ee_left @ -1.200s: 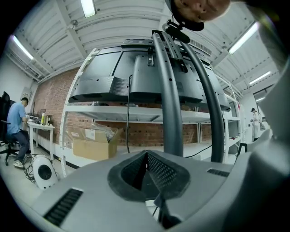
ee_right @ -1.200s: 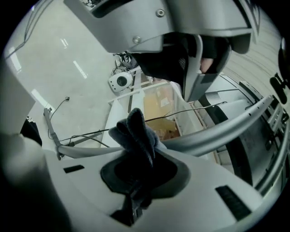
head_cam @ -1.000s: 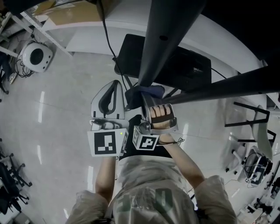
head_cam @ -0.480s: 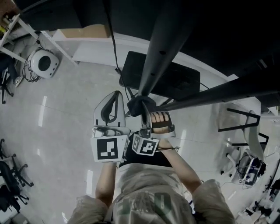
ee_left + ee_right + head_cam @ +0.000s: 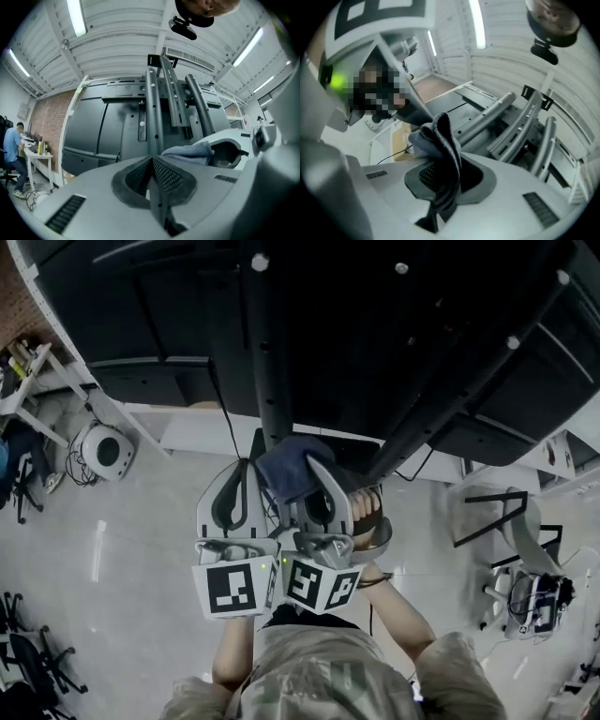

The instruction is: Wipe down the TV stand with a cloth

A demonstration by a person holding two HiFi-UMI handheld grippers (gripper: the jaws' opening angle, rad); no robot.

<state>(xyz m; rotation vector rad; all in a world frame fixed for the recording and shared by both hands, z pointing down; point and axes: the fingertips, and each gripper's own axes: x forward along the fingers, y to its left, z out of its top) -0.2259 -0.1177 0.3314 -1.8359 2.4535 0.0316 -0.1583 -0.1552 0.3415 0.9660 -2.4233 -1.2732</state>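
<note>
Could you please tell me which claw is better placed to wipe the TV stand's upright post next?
Right. The right claw is shut on the blue cloth, which the head view shows close to the dark post. The left claw is shut, empty, and sits beside it.

A glossy pale grey floor [image 5: 122, 549] is spreading below me. A round white device [image 5: 105, 448] is sitting on it at my left. Far off, a person in a blue shirt [image 5: 11, 140] is sitting at a white desk [image 5: 40, 158] beside a red brick wall [image 5: 49, 117].
</note>
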